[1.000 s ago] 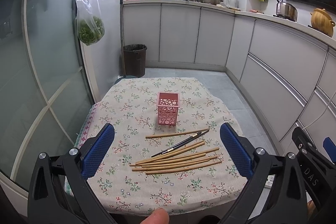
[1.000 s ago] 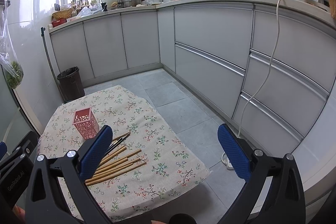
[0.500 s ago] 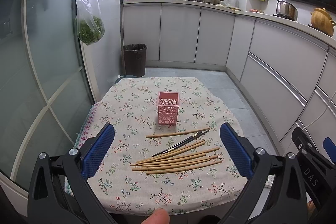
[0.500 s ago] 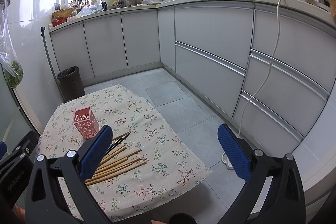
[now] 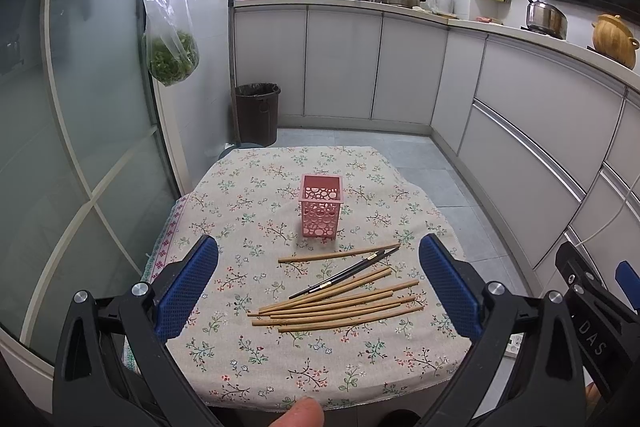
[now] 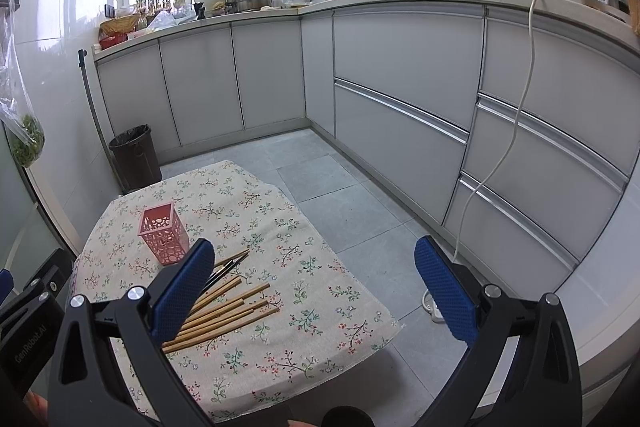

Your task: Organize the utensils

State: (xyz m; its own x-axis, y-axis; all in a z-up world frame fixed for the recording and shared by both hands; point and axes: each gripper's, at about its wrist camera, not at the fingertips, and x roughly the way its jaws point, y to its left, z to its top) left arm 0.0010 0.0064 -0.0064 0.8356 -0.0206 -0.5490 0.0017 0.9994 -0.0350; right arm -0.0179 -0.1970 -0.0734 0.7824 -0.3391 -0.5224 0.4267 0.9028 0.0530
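Above the unmoved chopsticks [image 5: 340, 303], both tongs [image 5: 318, 283] still wide.

White letters "DAS" on the black body of the right gripper [image 5: 592, 331], seen at the left gripper's right side, "GenRobot.AI" on the black body of the left gripper [image 6: 30, 341], seen at the right gripper's left side
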